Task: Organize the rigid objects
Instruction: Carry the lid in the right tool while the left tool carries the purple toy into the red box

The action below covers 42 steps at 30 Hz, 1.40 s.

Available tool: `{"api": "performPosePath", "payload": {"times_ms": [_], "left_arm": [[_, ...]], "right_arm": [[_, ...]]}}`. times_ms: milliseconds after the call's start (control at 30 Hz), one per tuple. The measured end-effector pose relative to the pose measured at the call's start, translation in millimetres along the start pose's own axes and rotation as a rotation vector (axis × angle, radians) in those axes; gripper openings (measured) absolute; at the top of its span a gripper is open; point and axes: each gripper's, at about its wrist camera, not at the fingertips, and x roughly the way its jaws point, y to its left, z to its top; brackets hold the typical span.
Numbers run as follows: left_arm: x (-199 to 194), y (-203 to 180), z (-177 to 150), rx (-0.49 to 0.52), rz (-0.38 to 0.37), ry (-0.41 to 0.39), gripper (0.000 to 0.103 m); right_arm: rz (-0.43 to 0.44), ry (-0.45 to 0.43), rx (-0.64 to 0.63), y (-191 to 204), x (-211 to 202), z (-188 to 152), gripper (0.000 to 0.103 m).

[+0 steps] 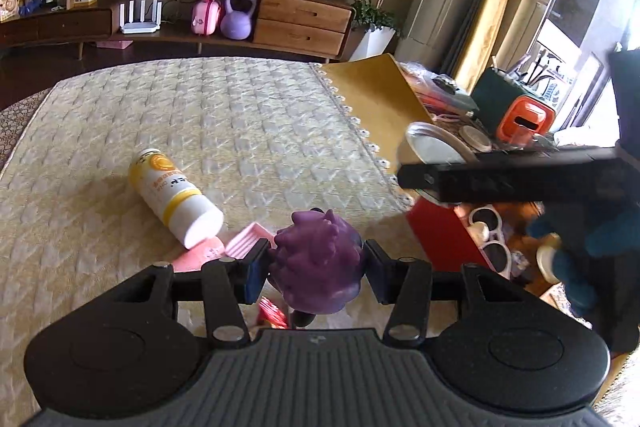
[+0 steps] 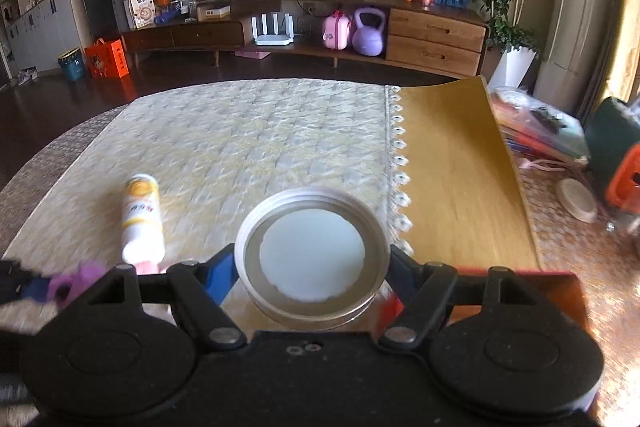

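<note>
My left gripper (image 1: 316,261) is shut on a purple spiky toy figure (image 1: 320,251), held a little above the quilted tablecloth (image 1: 224,123). A white and yellow bottle (image 1: 172,195) lies on its side just left of it, beside a pink plastic piece (image 1: 246,243). My right gripper (image 2: 312,263) is shut on a round jar with a silver lid (image 2: 312,247), its blue pads pressing both sides. That jar (image 1: 434,147) and one black finger (image 1: 500,179) of the right gripper show over a red box (image 1: 436,239). The bottle (image 2: 142,219) and the purple toy (image 2: 76,281) also appear in the right wrist view.
White sunglasses (image 1: 490,227) lie in the red box (image 2: 560,291). A yellow board (image 2: 452,167) lies right of the cloth's lace edge. Beyond it are an orange device (image 1: 524,119), a round wooden disc (image 2: 576,205) and bags. A red wrapper (image 1: 274,315) lies under the left gripper.
</note>
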Motion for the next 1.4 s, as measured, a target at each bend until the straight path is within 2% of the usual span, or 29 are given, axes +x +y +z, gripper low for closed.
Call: {"api": "performPosePath", "payload": {"times_ms": [400, 633, 867, 1067, 1400], "left_arm": [[-28, -59, -9, 0.060, -0.033, -0.012, 0.050], [-25, -94, -10, 0.091, -0.064, -0.003, 0.050], [0, -130, -11, 0.140, -0.070, 0.033, 0.050], [32, -155, -5, 0.185, -0.069, 0.056, 0.050], [96, -193, 23, 0.268, -0.053, 0.074, 0.050]], "right_arm": [[-0.024, -0.019, 0.038, -34, -86, -46, 0.075], [-0.066, -0.030, 0.064, -70, -114, -71, 0.075], [-0.116, -0.035, 0.100, -108, -125, -90, 0.075], [-0.133, -0.014, 0.118, -135, -115, -102, 0.075], [-0.119, 0.009, 0.137, -148, -86, -104, 0.075]]}}
